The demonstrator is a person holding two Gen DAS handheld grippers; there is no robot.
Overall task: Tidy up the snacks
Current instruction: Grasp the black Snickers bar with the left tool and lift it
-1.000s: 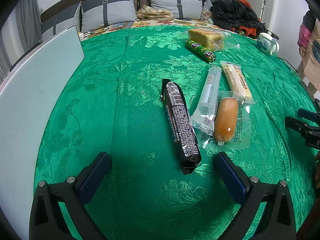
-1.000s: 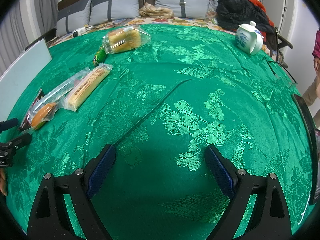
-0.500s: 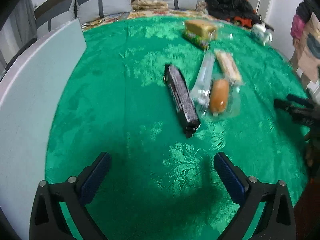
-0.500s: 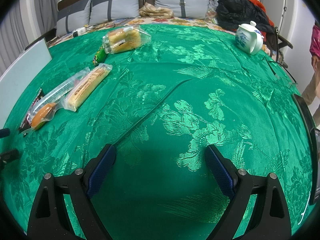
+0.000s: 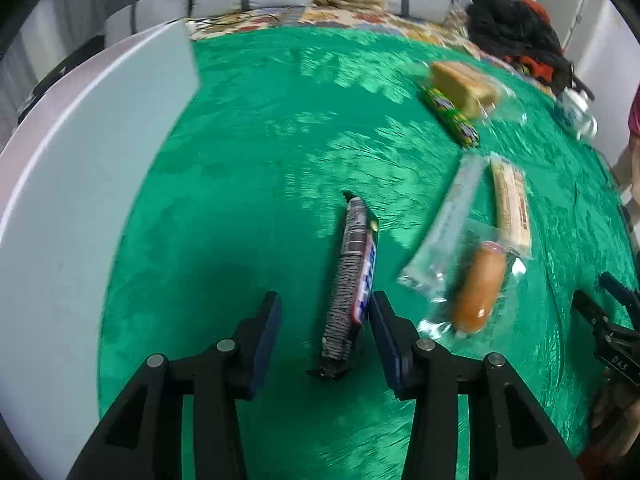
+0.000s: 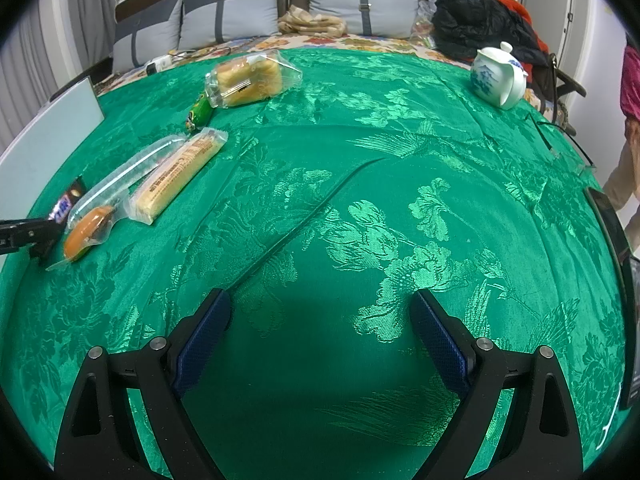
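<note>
The dark snack bar [image 5: 352, 280] is being straddled by the left gripper [image 5: 326, 326], its jaws just narrowed but unclamped, so one-sided contact risks skewing it.

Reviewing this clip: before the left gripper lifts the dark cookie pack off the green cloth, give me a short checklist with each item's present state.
1. Cookie pack between the left gripper's jaws: ok; they have just been closing around its near end.
2. Both pads pressing on the pack: not ok; the right pad is at it, but a gap shows on the left side.
3. Pack lying flat: not ok; it is tipped on edge, showing a blue side.
4. Neighbouring sausage pack clear of the jaws: ok; it lies apart to the right.
5. Right gripper out of the way: ok; open over bare cloth.
6. Image sharpness for judging contact: cannot tell; the left view is blurred.
</note>
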